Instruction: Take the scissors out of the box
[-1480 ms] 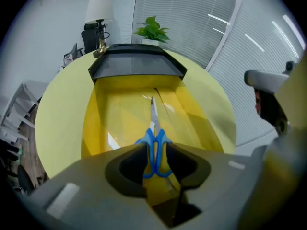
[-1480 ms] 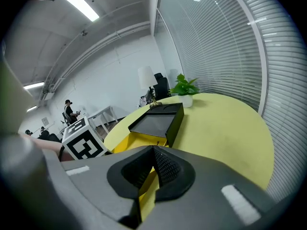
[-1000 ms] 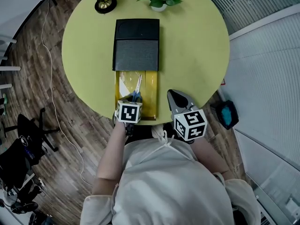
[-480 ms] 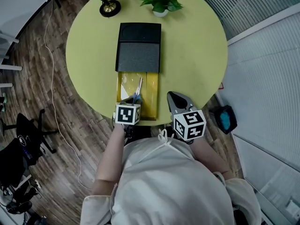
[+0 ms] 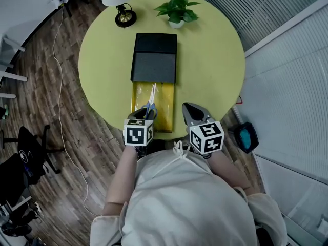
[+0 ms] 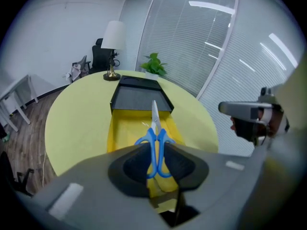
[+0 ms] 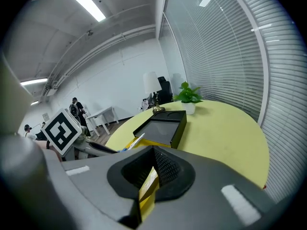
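Observation:
The scissors (image 5: 150, 102), with blue handles and blades pointing away from me, hang above the pulled-out yellow drawer (image 5: 166, 106) of the black box (image 5: 155, 60). My left gripper (image 5: 141, 116) is shut on their handle loops. In the left gripper view the scissors (image 6: 154, 140) sit between that gripper's (image 6: 155, 151) pads, over the drawer (image 6: 123, 128) and box (image 6: 139, 97). My right gripper (image 5: 190, 108) hovers over the table just right of the drawer, apart from it. In its own view the right gripper (image 7: 151, 161) shows a narrow slit with yellow in it.
The round yellow-green table (image 5: 215, 70) carries a lamp (image 5: 124, 15) and a potted plant (image 5: 177, 8) at its far edge. A dark chair (image 5: 28, 147) and a cable (image 5: 60, 86) are on the wooden floor at left, a teal object (image 5: 246, 137) at right.
My left gripper has risen with the scissors, lifting them clear of the drawer floor. The right gripper has stayed in much the same place.

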Demonstrator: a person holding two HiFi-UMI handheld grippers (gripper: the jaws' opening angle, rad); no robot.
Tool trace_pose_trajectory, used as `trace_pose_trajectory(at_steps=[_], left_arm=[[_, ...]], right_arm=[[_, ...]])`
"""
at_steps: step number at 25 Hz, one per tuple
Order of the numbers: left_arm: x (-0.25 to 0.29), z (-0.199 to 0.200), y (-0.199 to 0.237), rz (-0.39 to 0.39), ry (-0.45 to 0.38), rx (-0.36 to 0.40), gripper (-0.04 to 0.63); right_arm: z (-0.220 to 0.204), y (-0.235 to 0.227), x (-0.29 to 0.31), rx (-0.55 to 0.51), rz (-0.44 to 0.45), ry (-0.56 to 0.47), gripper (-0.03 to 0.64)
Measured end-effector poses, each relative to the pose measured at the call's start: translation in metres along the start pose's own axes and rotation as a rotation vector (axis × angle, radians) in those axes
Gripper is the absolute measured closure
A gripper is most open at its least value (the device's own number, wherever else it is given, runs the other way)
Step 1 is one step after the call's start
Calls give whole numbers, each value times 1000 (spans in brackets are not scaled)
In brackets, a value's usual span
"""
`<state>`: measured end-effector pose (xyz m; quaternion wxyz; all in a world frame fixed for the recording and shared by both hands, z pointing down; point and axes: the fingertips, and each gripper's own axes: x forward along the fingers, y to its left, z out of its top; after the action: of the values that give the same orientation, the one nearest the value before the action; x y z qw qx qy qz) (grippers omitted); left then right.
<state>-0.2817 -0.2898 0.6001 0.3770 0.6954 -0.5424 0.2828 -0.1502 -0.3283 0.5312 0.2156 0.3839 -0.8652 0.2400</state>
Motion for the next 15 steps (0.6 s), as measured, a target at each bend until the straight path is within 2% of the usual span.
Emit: trace_pose_trajectory(at_steps=[6,15], left_arm=[[-37,39,-7,-5,-161,31,502],[-115,113,-18,-18,-486,95,502]], right_arm=[[20,14,-8,-30,2,-55,618],[66,30,-18,-53,-15,-169,617]])
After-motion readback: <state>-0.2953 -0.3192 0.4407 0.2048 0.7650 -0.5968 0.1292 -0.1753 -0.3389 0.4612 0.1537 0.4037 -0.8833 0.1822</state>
